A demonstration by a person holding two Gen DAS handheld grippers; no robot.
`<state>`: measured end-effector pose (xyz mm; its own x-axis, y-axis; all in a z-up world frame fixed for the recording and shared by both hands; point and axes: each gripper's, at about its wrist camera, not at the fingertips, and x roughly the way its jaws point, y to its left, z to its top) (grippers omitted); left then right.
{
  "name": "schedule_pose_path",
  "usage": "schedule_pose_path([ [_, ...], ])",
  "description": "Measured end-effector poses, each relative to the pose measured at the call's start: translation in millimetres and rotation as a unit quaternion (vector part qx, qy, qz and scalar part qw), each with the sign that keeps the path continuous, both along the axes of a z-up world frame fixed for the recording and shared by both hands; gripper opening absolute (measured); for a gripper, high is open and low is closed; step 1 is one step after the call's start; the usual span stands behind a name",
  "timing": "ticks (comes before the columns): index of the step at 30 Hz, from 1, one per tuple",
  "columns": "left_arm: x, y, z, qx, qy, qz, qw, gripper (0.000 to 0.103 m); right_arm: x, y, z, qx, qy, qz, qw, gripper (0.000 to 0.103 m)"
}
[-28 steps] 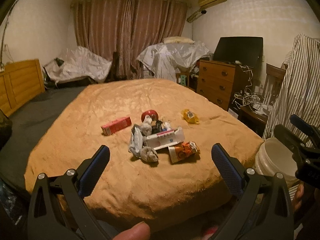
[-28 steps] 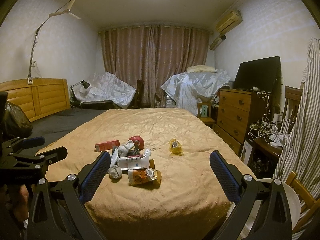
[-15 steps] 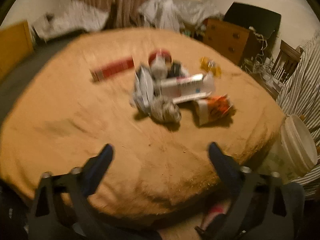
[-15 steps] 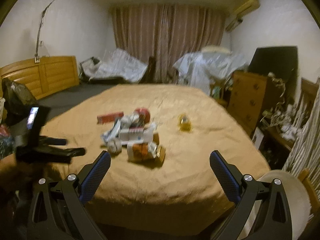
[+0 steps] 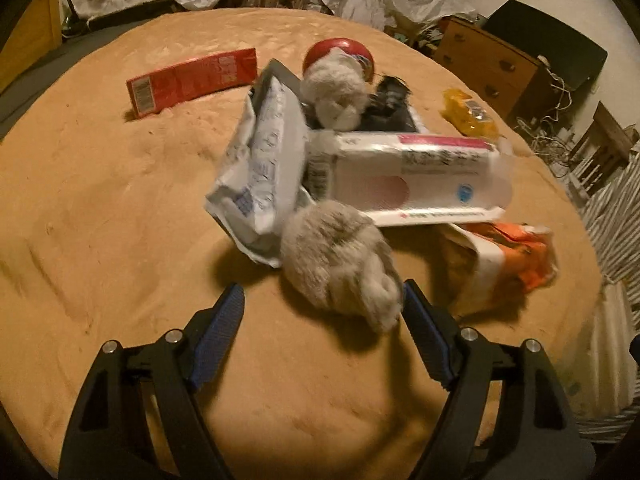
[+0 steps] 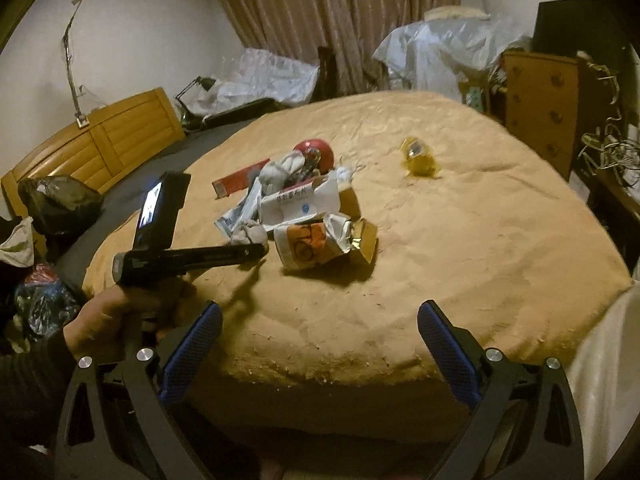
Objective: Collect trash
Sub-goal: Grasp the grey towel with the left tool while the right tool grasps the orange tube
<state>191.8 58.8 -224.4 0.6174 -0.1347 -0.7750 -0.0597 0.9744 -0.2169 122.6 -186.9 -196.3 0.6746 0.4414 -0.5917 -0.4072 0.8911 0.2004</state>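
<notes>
A pile of trash lies on the tan bedspread (image 5: 100,184): a crumpled grey paper wad (image 5: 340,268), a white plastic wrapper (image 5: 264,168), a white and pink carton (image 5: 416,180), an orange crumpled pack (image 5: 512,260), a red box (image 5: 188,80), a red round lid (image 5: 340,50), a yellow packet (image 5: 470,114). My left gripper (image 5: 320,312) is open, just short of the grey wad, which touches its right finger. In the right wrist view it (image 6: 256,252) reaches the pile (image 6: 304,208). My right gripper (image 6: 320,328) is open and empty at the bed's near edge.
A white bucket (image 5: 612,340) stands by the bed's right side. A wooden dresser (image 6: 540,104) and cables are at the right. A wooden headboard (image 6: 92,148) and dark bags (image 6: 56,204) are at the left. Covered furniture stands by the curtains.
My left gripper has moved forward and down over the bed to the grey paper wad. My right gripper has tilted down toward the bed and stays back at its edge.
</notes>
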Motion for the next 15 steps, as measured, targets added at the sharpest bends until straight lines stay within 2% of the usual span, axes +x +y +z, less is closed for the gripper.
schedule_pose_path([
  [2,-3,10,6,0.007,-0.007,0.007,0.9999,0.076,10,4,-1,-0.013,-0.003,0.010,1.000,0.097],
  [5,-10,36,9,0.052,-0.008,0.023,0.9983,0.077,35,17,3,-0.068,-0.024,0.053,0.996,0.097],
  [7,-12,56,9,0.057,-0.002,0.034,0.9978,0.077,52,25,6,-0.105,-0.033,0.084,0.990,0.096],
  [11,-26,77,15,0.051,0.001,0.038,0.9980,0.077,87,53,6,-0.188,-0.043,0.164,0.967,0.092],
  [12,-30,77,16,0.053,0.000,0.032,0.9981,0.079,97,64,5,-0.211,-0.046,0.186,0.959,0.092],
  [15,-33,78,14,0.034,0.003,0.015,0.9993,0.082,104,87,-4,-0.250,-0.059,0.220,0.941,0.087],
])
